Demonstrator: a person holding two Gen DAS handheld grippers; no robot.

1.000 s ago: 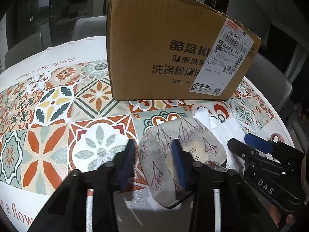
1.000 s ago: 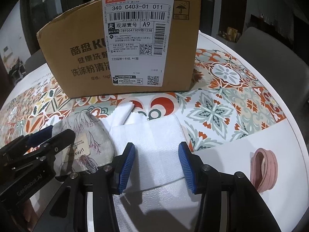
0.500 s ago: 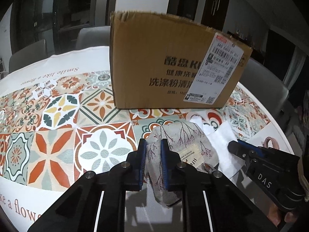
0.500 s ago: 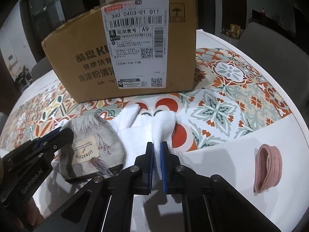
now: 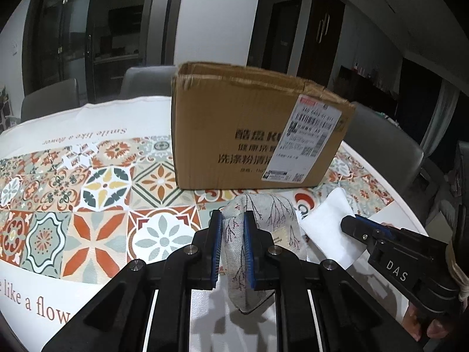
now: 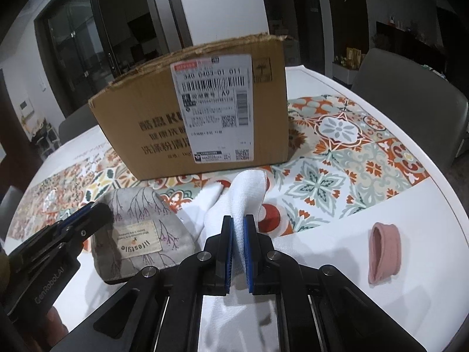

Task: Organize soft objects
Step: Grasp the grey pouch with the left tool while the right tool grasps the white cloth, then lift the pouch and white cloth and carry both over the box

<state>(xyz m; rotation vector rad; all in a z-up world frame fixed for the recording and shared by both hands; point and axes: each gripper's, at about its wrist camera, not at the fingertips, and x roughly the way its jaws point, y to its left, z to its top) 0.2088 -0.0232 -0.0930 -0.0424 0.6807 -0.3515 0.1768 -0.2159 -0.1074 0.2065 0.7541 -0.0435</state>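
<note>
Grey branch-printed pouch (image 6: pixel 140 228), white towel (image 6: pixel 249 193) (pink band (image 6: pixel 384 252) apart), brown box (image 6: pixel 193 123).

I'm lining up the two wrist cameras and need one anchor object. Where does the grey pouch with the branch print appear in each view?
Left wrist view: the grey pouch sits low at centre, pinched between the left gripper pads.
Right wrist view: the pouch lies lower left, beside the white towel that the right gripper grips.
Shared landmark: the cardboard box stands behind it in both views.
</note>
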